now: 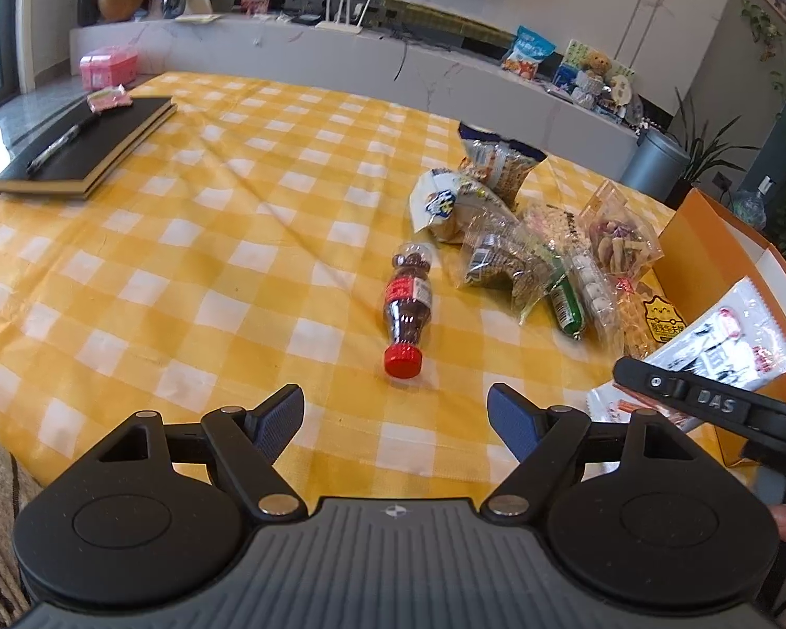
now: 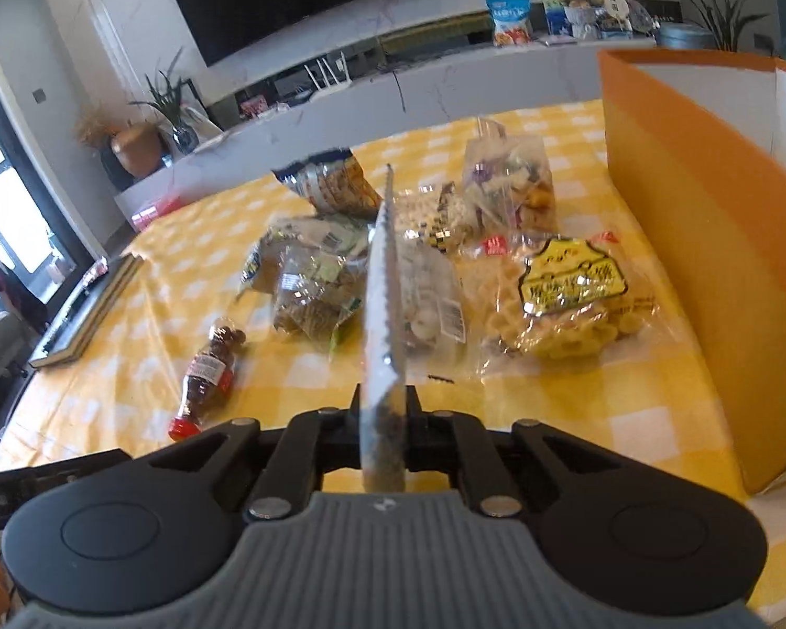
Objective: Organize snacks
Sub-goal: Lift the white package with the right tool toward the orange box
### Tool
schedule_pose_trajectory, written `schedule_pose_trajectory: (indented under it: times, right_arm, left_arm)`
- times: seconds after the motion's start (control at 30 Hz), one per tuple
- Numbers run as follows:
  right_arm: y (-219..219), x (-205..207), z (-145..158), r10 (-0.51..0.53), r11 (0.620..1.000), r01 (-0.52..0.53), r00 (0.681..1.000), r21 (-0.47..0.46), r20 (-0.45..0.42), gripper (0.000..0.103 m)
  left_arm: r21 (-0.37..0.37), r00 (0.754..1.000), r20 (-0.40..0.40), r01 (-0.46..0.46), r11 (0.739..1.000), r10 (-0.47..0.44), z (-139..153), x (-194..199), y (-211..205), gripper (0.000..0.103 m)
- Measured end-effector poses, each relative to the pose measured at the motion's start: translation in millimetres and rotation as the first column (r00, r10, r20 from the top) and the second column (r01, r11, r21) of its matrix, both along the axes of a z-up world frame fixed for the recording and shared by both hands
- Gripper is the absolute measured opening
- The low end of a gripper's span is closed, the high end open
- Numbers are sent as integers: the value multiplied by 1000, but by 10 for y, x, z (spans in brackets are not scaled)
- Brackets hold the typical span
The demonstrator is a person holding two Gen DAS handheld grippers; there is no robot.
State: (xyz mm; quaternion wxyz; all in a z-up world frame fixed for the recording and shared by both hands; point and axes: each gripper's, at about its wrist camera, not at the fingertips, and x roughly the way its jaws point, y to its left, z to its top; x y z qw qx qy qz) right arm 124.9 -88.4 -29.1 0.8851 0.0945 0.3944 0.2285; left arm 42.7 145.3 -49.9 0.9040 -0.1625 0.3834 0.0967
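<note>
My right gripper (image 2: 382,411) is shut on a flat white snack packet (image 2: 380,304), seen edge-on and standing up between the fingers. The left wrist view shows that packet (image 1: 728,340) hanging in the air beside the orange box (image 1: 707,241). My left gripper (image 1: 395,414) is open with nothing in it, low over the yellow checked cloth (image 1: 209,262). Just ahead of it lies a small cola-shaped bottle (image 1: 406,309) with a red cap. Several snack bags (image 1: 498,230) are piled between the bottle and the box. A yellow-labelled bag (image 2: 566,304) lies closest to the box (image 2: 681,209).
A black notebook (image 1: 89,147) with a pen and a pink packet on it lies at the far left of the table. The orange box stands open at the table's right edge. A low white cabinet (image 1: 340,47) with more snacks runs behind the table.
</note>
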Motion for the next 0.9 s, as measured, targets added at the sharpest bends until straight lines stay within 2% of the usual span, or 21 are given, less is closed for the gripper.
schedule_pose_trajectory:
  times: [0.1,0.3,0.5,0.63,0.73,0.9]
  right_arm:
    - [-59,-44,94,38,999,-38,999,-8,23,8]
    - [-212,-94,181,50,999,-50,998,-21,38,8]
    - [-349,-42,161,14,1000,-14,1000,15,14,8]
    - [-411,-36,177,-11,999,10,1000,30,12,8]
    - [-440,-50,193,-20,999,19,1000,37,16,8]
    - [-484,-31,192,-44,998,43,999,40,19,8]
  left_arm:
    - [54,1000,13,0,999,-1,49,-3,-42,94]
    - [94,1000,7,-4,996,3,183,63,-62,94]
    - [157,997,-36,68,985,-64,325,313,-182,95]
    - [229,988,-50,156,961,-148,360,560,-266,96]
    - [276,988,-53,156,948,-147,307,734,-276,96]
    - [233,982,-36,187,954,-184,131,899,-182,96]
